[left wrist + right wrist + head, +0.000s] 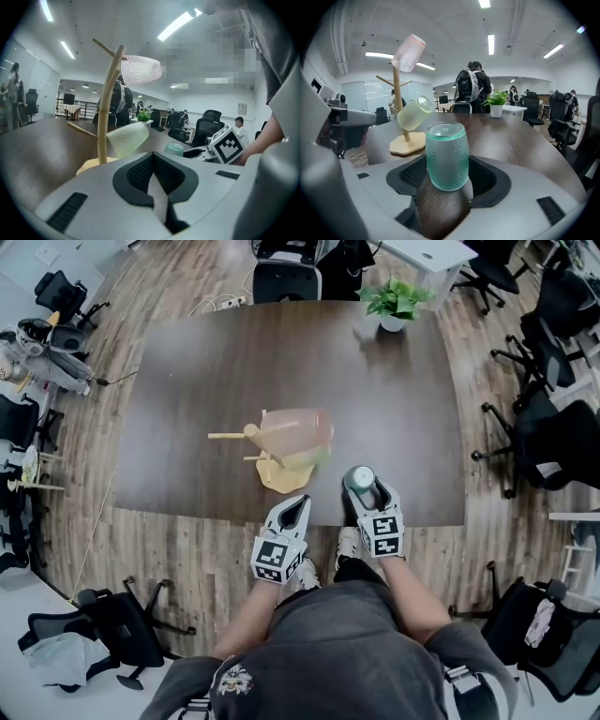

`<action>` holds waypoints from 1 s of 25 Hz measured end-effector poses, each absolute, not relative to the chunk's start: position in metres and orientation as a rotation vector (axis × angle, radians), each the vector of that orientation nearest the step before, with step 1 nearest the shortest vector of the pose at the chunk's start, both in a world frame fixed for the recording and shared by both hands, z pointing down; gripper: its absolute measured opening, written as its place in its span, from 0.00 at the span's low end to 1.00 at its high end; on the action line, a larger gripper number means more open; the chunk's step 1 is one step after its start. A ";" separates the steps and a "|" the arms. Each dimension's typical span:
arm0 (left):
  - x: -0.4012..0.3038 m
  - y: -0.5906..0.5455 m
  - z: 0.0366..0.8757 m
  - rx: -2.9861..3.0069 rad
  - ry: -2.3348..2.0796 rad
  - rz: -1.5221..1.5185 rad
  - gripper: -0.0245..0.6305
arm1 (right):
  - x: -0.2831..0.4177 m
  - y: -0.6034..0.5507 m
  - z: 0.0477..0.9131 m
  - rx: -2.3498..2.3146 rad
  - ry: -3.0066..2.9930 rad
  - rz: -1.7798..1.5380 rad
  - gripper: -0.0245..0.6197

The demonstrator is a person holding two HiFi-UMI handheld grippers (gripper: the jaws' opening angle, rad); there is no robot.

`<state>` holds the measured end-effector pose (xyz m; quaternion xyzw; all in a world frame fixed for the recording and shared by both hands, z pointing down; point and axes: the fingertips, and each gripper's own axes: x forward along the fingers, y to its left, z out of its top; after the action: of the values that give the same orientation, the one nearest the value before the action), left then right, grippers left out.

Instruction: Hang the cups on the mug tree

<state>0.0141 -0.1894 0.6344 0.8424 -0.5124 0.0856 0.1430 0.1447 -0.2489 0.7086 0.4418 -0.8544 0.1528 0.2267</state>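
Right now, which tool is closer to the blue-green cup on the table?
Right. The right tool has the blue-green cup standing between its jaws. The left tool sits apart, off to the cup's left, shut and empty.

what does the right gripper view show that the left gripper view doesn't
Only the right gripper view: the teal cup close up, upright on the table between the open tongs of the right gripper. Only the left gripper view: the closed, empty tongs of the left gripper, and the right gripper's marker cube from outside. Both: the mug tree with a pink cup on top and a yellow-green cup lower, the potted plant, and the teal cup, small in the left one.
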 end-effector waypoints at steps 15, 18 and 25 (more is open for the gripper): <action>-0.003 -0.179 0.612 2.446 -1.539 0.214 0.05 | 0.133 -0.230 0.620 1.353 -2.504 0.309 0.50; -0.009 -0.176 0.603 2.455 -1.556 0.187 0.05 | 0.126 -0.224 0.591 1.363 -2.557 0.258 0.50; -0.024 -0.159 0.582 2.472 -1.605 0.139 0.05 | 0.092 -0.199 0.536 1.347 -2.670 0.157 0.50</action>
<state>-0.0244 -0.1585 0.5822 0.8340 -0.5414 0.0469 0.0951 0.0917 -0.1987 0.5355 0.4488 -0.8891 0.0521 0.0735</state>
